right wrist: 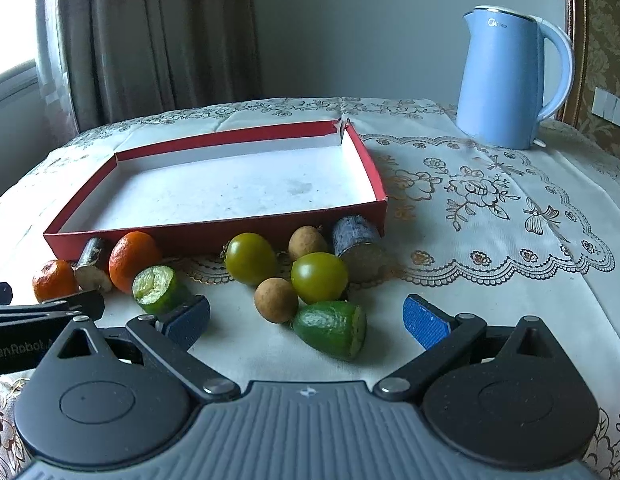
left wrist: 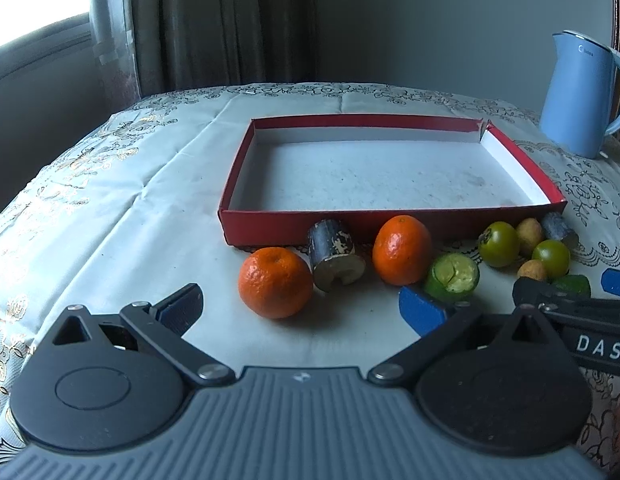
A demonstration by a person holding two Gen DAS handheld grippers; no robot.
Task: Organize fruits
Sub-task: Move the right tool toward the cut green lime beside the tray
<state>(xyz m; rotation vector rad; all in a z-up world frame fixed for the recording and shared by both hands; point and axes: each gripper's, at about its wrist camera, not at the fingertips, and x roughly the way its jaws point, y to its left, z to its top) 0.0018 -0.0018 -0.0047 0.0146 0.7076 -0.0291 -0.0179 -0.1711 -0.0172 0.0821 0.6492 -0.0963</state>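
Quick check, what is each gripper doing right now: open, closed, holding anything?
Left gripper: open, holding nothing, an orange between its fingers.
Right gripper: open, holding nothing, a cut green fruit between its fingers.

The table was viewed by both wrist cameras from low above its near edge, facing the far wall. The shallow red cardboard tray [left wrist: 389, 168] [right wrist: 214, 184] was seen head-on from the left and obliquely from the right. The pale blue plastic kettle [left wrist: 577, 96] [right wrist: 505, 76], tray and nearby fruit were shared; each gripper's edge was caught in the other view.
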